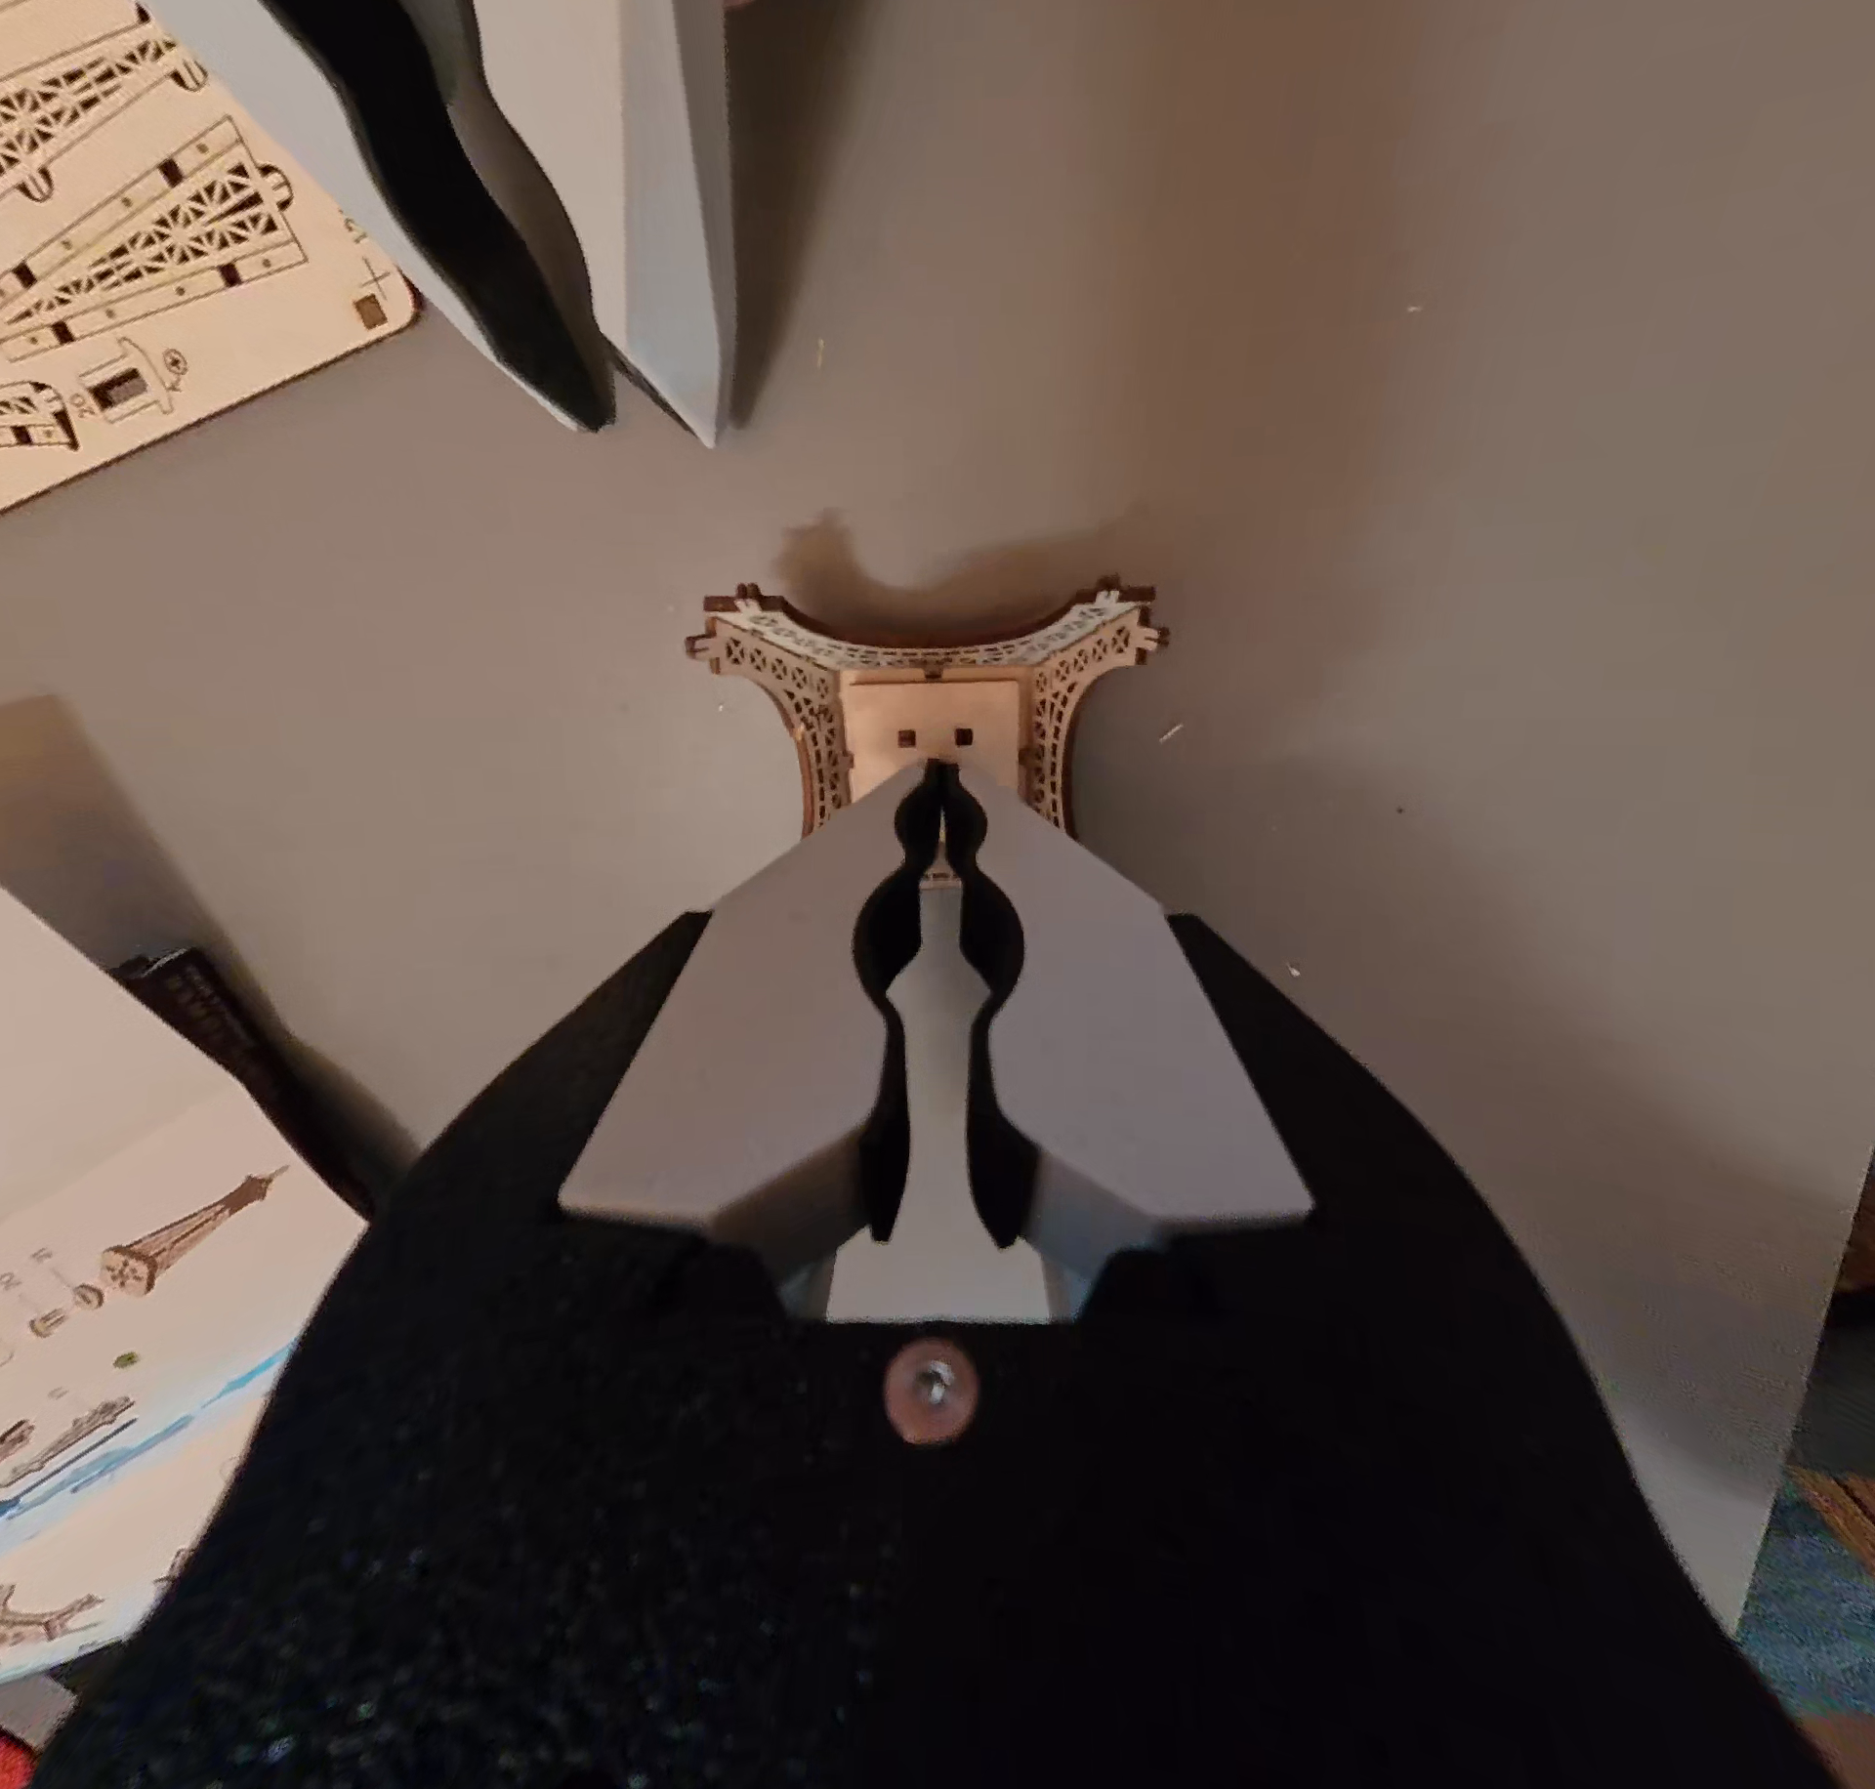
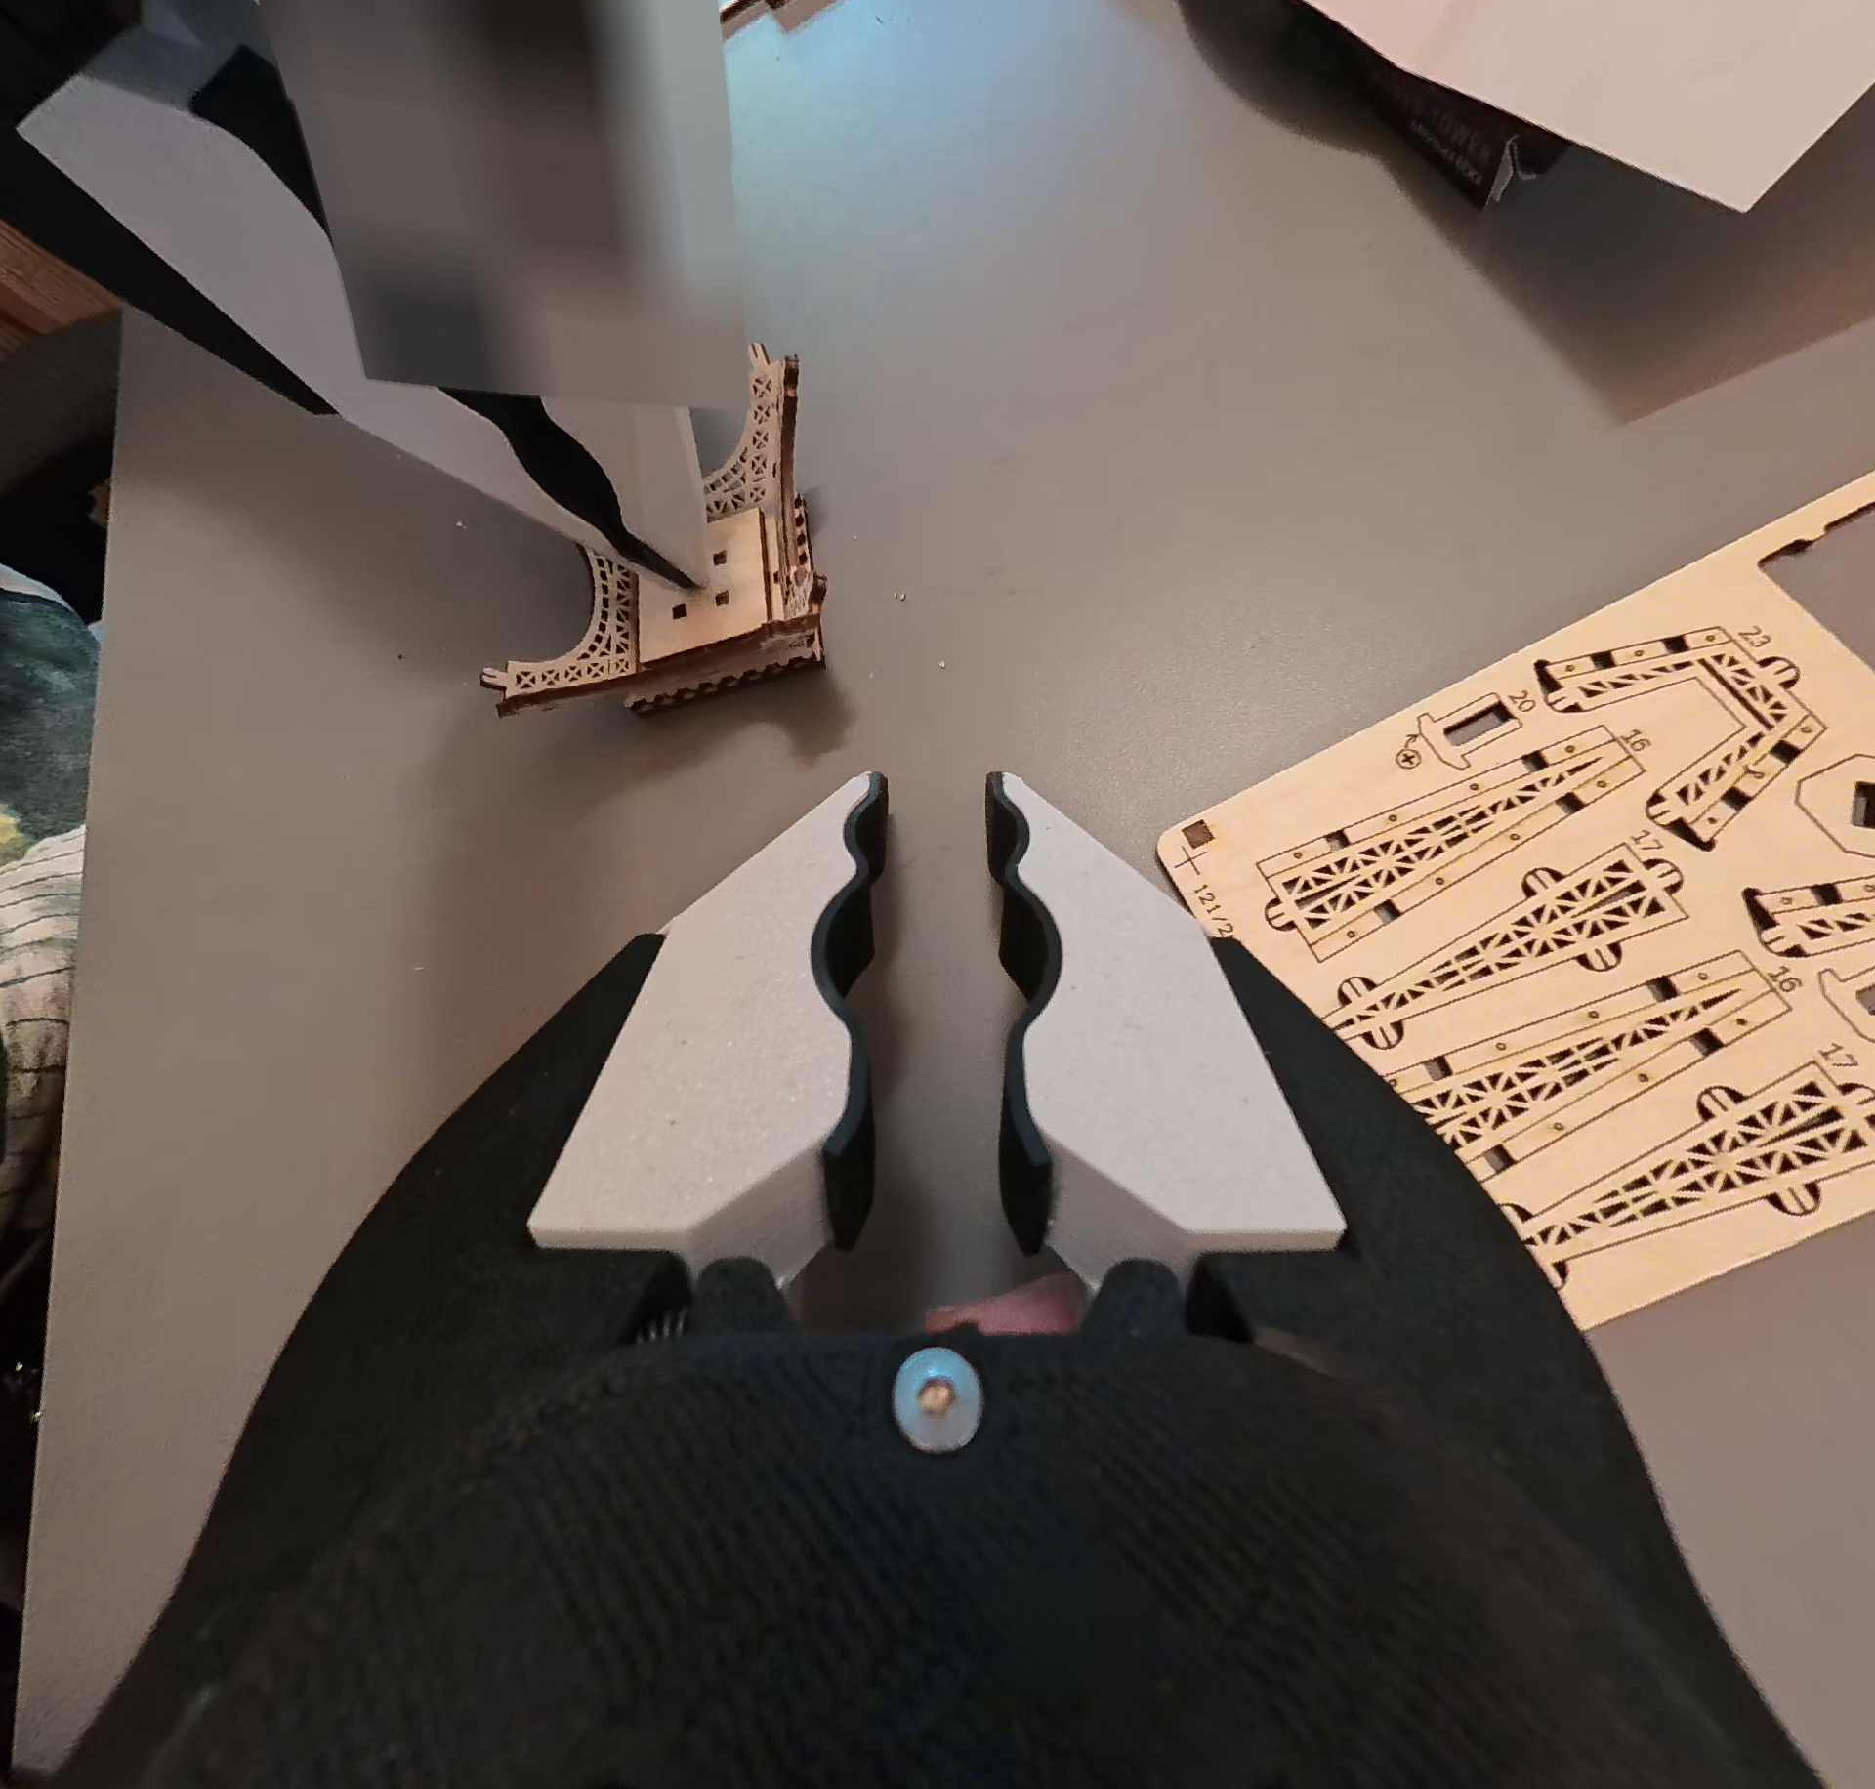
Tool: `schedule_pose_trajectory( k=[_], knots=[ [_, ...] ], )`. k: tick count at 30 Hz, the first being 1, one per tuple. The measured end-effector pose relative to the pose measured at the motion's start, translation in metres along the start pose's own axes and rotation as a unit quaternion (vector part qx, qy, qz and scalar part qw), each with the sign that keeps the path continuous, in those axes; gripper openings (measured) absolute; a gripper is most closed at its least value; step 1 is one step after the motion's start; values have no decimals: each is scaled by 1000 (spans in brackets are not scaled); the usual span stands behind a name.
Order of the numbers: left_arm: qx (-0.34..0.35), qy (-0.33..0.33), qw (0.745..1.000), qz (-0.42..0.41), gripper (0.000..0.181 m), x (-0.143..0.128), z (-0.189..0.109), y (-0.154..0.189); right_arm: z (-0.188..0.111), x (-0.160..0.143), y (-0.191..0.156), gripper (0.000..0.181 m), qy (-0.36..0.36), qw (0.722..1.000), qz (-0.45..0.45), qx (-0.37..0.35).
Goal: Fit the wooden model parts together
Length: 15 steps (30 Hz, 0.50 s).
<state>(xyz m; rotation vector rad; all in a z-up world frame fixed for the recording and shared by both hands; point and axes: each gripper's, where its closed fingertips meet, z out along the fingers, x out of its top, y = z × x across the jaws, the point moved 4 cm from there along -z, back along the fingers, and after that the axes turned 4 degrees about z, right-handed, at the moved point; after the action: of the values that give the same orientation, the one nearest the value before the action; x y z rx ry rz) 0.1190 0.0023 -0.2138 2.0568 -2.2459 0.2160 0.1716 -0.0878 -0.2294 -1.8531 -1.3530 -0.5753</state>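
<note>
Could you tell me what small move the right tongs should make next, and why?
Probably swing the right tongs toward the wooden parts sheet to take a piece. They are open and empty above the bare table, while the left tongs are closed, tips on the tower base's slotted top plate, apparently steadying it. The base looks ready for a part.

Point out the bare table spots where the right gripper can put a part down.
Free: grey table between tower base and parts sheet, ahead of right gripper. Crowded: around the base, where left gripper presses down.
</note>
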Motion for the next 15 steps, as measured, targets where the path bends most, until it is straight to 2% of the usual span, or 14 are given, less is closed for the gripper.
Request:
schedule_pose_trajectory(
  k=[15],
  knots=[
    [-14, -6, 1000, 8, 0, 4, 1, 1, 0, 0, 0, 17, 0, 1000, 1, 0]
  ],
)
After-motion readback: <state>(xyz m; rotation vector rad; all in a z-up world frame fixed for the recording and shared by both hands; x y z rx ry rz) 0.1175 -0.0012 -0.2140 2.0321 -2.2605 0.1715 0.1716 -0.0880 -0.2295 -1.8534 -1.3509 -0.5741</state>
